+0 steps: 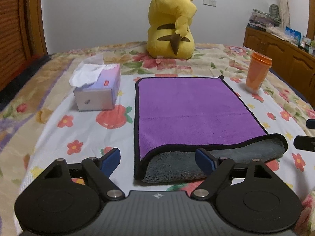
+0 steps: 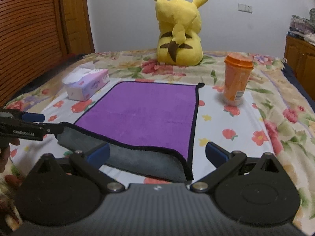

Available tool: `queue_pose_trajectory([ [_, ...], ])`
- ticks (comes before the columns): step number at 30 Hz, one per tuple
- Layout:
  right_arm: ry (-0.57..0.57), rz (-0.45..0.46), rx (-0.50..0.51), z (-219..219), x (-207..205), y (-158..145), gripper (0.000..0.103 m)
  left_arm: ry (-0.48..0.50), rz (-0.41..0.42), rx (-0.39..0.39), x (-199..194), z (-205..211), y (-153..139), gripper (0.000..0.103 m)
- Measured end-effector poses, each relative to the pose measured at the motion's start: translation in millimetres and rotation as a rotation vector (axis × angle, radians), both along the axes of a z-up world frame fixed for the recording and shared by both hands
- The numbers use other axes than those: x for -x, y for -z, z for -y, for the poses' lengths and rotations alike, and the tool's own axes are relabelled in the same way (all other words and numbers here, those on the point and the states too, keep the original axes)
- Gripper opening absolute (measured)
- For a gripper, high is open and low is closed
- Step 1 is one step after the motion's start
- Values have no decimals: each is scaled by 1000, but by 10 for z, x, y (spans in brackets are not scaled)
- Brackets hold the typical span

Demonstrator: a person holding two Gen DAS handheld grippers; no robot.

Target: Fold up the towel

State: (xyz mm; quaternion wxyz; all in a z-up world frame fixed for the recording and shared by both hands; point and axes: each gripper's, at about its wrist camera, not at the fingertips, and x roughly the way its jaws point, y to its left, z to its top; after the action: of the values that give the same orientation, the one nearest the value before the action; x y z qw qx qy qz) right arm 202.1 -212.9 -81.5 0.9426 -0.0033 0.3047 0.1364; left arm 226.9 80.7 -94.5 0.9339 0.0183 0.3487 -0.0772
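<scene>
Purple towel (image 1: 189, 106) with black edging, spread flat on the bed (image 1: 65, 137) over a flowered sheet, near edge rolled back so that the grey underside shows. Lies between the tissue box (image 1: 98, 90) on its left and the orange cup (image 1: 258, 72) on its right, with the plush (image 1: 171, 23) behind, well apart.

Left hand-held gripper (image 1: 157, 160) with jaws wide, holding nothing, set at the near left corner of the towel. Right hand-held gripper (image 2: 157, 154) also wide and empty, at the near right corner. Both seemingly ready to pinch the rolled edge.

Possible troubles, as a judgement: pinching only the upper layer, or catching the sheet together with the towel, because the fabrics lie close at the roll. Uneven lift of the two corners, giving a crooked fold. Carrying the edge forward too wide to the right, knocking the cup, which is tall and stands on soft bedding. Tissue box close on the left, easy to push.

Writing: "GenRobot.AI" in white on the left gripper, seen from the right wrist. Lettering on the side of the tissue box and on the cup's small label, too blurred to read.
</scene>
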Motion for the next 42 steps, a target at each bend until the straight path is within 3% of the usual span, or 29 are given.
queue_pose_trajectory([
  [13,-4,-93,20,8,-319,224,102,26,-62,41,-210,-117,227,72],
  [16,-3,-130,13,35,-378,304,88,43,-62,46,-224,-124,223,64],
  [20,-3,-152,4,50,-433,363,85,62,-107,134,-266,-186,268,51],
  [26,-16,-186,-14,77,-477,395,70,69,-94,100,-239,-158,290,39],
  [31,-39,-211,-5,93,-464,401,55,73,-98,86,-233,-151,305,23],
  [37,-49,-226,23,114,-440,396,31,72,-95,86,-224,-160,298,15],
  [42,-41,-223,48,138,-445,397,19,76,-86,81,-210,-166,290,11],
])
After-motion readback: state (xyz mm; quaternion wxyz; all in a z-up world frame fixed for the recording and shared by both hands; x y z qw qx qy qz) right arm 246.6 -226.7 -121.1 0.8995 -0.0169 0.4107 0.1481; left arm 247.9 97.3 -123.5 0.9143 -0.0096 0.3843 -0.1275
